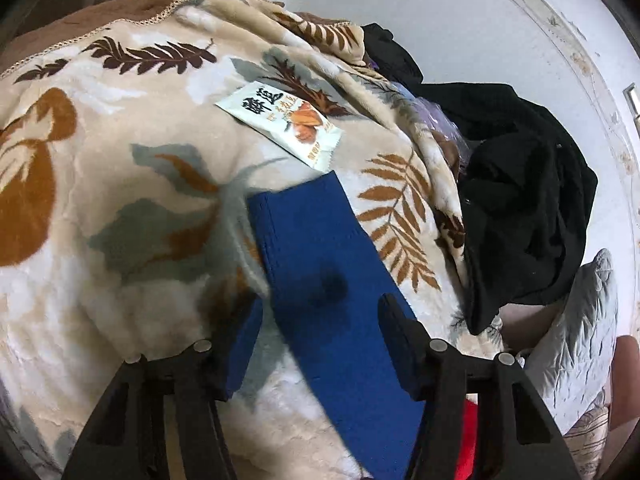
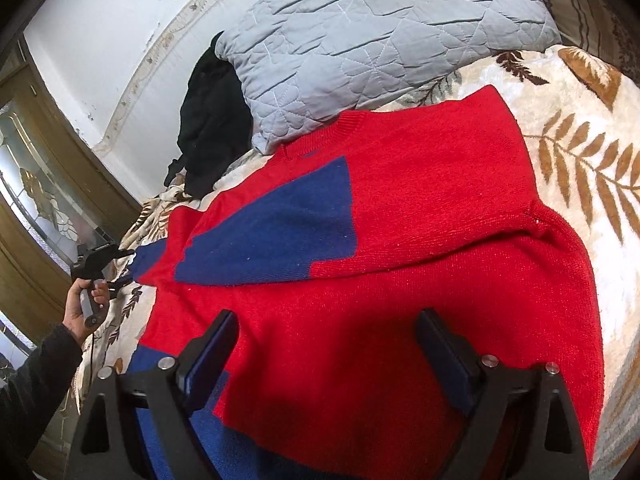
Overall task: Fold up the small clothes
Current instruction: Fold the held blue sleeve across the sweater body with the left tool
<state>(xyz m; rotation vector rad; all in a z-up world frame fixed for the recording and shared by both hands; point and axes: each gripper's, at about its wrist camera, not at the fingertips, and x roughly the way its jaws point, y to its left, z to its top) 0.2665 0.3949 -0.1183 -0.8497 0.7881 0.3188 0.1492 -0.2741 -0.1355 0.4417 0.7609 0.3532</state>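
A small red sweater with blue patches lies spread on a leaf-patterned blanket, one sleeve folded across its chest. Its blue cuff stretches flat on the blanket in the left wrist view. My left gripper is open, its fingers on either side of the blue cuff and just above it. It also shows far off in the right wrist view, held by a hand at the sleeve's end. My right gripper is open and empty, hovering over the sweater's lower red part.
A snack packet lies on the blanket beyond the cuff. A heap of black clothes sits by the white wall. A grey quilted pillow lies past the sweater's collar. A wooden door stands at left.
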